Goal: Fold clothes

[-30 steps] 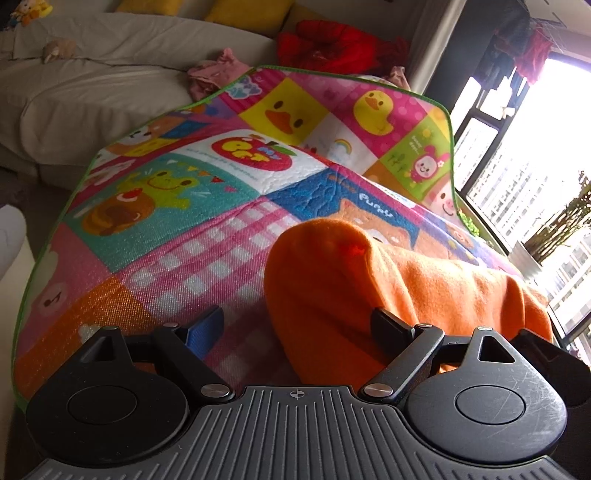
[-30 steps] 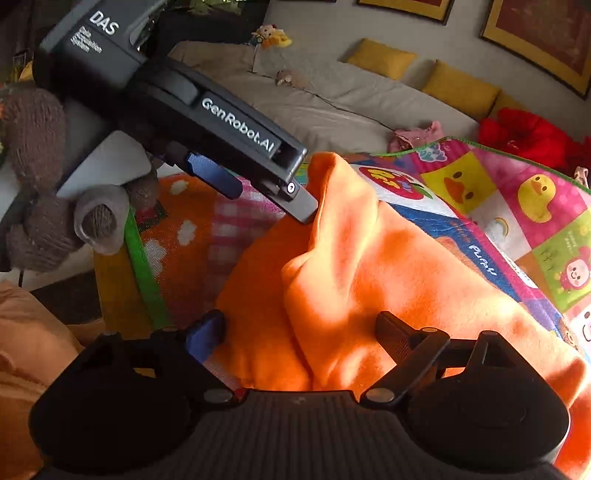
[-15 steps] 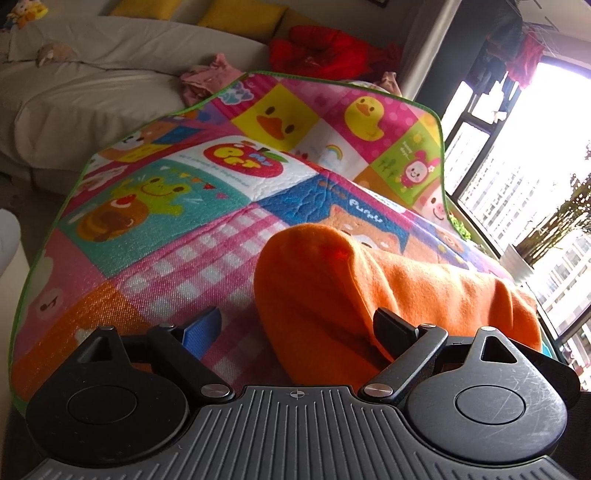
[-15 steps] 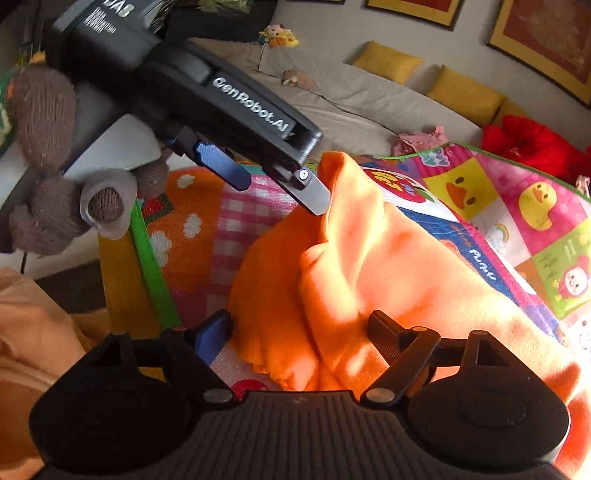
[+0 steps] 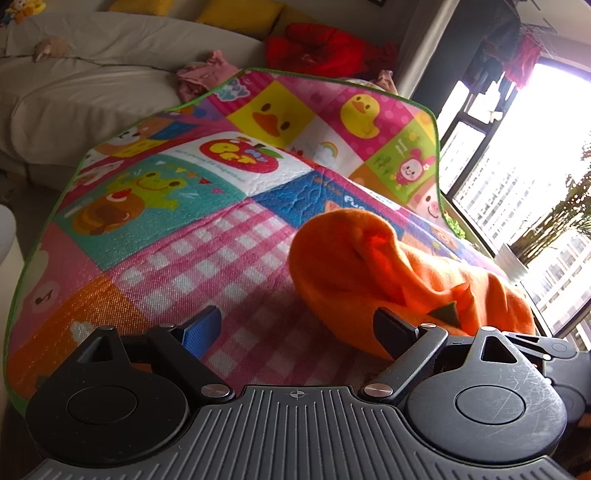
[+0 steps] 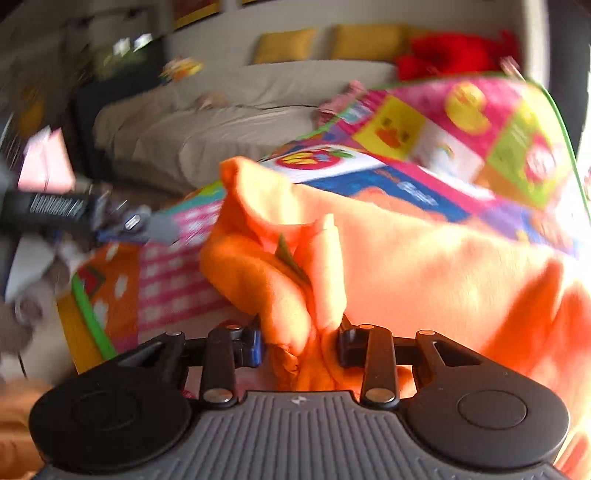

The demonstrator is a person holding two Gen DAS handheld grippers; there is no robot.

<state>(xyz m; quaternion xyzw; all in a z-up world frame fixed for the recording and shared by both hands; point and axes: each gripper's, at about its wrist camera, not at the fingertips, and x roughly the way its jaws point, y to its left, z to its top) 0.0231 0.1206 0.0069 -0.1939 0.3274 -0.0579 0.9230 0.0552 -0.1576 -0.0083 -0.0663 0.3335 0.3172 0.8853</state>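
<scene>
Right at the bottom of the left wrist view, the ribbed grey body and two round black discs of the left gripper, its jaws spread wide, a blue pad on one finger, plain black on the other, nothing between them. Just past the right finger lies the orange fleece garment, soft and fuzzy, bunched into a rounded hump at center right with a small dark-green triangle showing low in its folds. It rests on the play mat, a quilted, woven-looking sheet in bright squares: pink gingham nearest, then frog, apple and duck panels, a green binding around its edge.

Over to the right wrist view, and it's blurred. The right gripper has its jaws drawn in tight on a puckered wad of that same orange fleece, which billows up and across the center and right of the frame. At mid left, the other gripper shows as a dark streak over the gingham.

Farther back, a beige sofa with a loose, wrinkled cover, yellow cushions along the top edge, a red plush heap at top center. Upper right of the left view, a bright window in dark frames, washed out with daylight.
</scene>
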